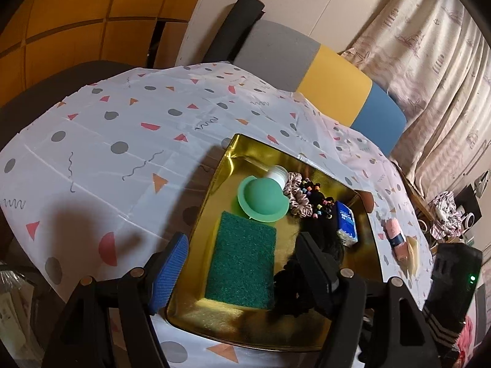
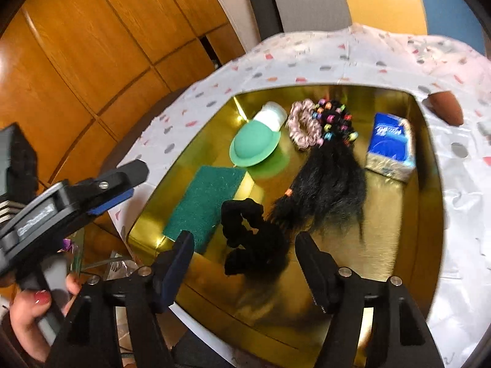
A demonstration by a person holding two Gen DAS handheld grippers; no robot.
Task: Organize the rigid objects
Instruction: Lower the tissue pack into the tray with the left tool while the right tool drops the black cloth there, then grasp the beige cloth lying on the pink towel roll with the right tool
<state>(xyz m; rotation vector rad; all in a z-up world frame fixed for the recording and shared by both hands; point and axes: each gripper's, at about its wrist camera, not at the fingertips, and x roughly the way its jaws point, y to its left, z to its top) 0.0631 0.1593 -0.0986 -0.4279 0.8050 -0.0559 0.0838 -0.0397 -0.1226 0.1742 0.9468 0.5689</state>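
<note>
A gold tray on the patterned tablecloth holds a green scouring pad, a green hat-shaped piece, a white cup, a pink scrunchie, a black beaded hairpiece, a blue tissue pack and a black scrunchie. My left gripper hangs open over the scouring pad, holding nothing. My right gripper stands open at the tray's near edge. The black scrunchie lies loose just ahead between its fingers.
A pink roll with a blue band and a brown object lie on the tablecloth right of the tray. A grey, yellow and blue chair back stands behind the table. Wooden cupboard doors fill the left, a curtain the right.
</note>
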